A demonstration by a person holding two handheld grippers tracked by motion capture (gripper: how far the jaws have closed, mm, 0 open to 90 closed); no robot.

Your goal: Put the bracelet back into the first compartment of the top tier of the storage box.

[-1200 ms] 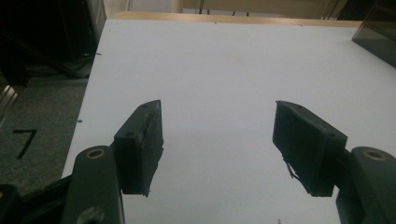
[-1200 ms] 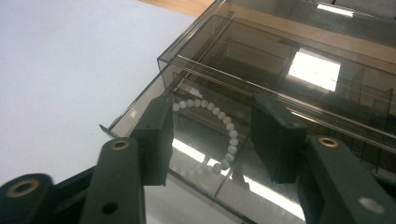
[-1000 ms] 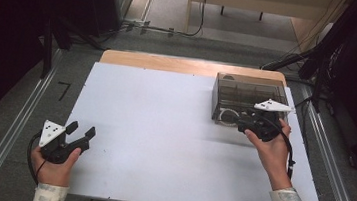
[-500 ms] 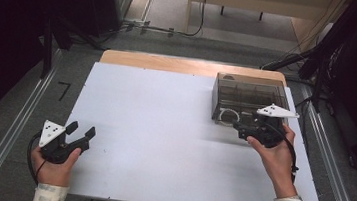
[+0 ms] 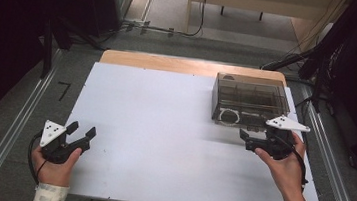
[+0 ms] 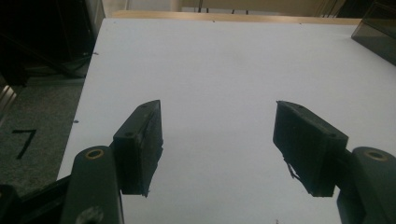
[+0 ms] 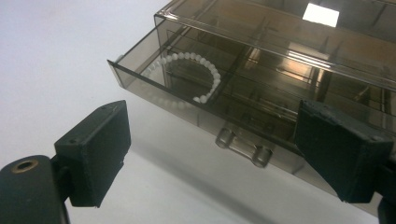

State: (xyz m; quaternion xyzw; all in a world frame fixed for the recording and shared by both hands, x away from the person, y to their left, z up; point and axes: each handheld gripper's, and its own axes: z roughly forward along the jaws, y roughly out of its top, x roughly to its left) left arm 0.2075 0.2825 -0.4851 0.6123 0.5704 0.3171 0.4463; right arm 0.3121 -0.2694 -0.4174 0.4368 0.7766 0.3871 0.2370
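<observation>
A smoked-plastic drawer box (image 5: 250, 100) is sitting at the far right of the white table (image 5: 163, 129), its drawer (image 7: 196, 93) standing pulled out toward the person. A white bead bracelet (image 7: 191, 77) is lying inside the drawer's front left compartment, curled against the front wall. The right gripper (image 5: 249, 139) is hovering just in front of the drawer box, on the person's side of it, its jaws having just been opening and now standing wide with nothing between them; in the right gripper view the drawer's clear handle (image 7: 243, 145) is showing in the gap, untouched by either pad. The left gripper (image 5: 81, 132) is resting well apart from the drawer box, at the table's near left corner, its jaws also gaping wide over bare tabletop, gripping nothing.
</observation>
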